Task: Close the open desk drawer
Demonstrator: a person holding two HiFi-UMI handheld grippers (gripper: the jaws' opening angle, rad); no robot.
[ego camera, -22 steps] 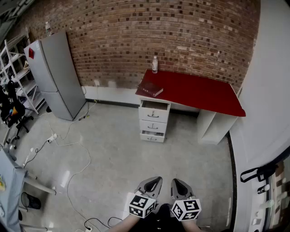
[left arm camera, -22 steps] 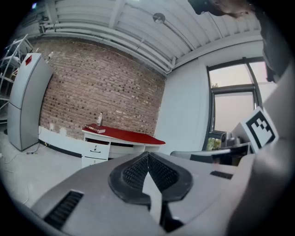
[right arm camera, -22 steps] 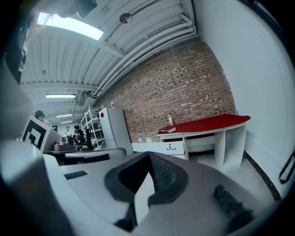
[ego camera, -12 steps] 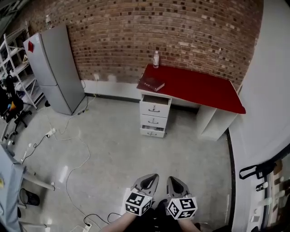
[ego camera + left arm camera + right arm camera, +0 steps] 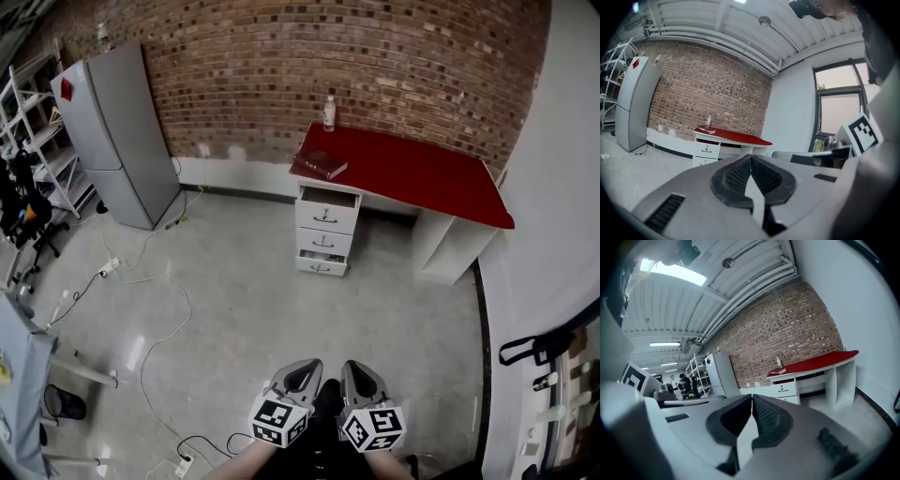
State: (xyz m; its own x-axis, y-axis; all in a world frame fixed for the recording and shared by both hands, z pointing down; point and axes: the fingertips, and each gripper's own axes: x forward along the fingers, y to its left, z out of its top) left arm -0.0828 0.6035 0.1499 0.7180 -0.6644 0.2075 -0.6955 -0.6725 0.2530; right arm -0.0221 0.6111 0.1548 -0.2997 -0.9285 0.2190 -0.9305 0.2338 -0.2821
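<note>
Left tool (image 5: 301, 376) and right tool (image 5: 362, 377): jaws pinched together, both empty, low by me. Top drawer (image 5: 327, 199) sticks out of the desk (image 5: 422, 178), well apart across the floor. Probably rigid and slides easily; I'd push mid-front at the handle (image 5: 324, 216). Front faces me, long axis sideways.

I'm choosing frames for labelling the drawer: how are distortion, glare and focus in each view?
Head view: fisheye bows the brick wall, a pale glare patch lies on the floor, the desk is sharp. Left gripper view: dark round vignette, bright window. Right gripper view: ceiling light blown out.
</note>
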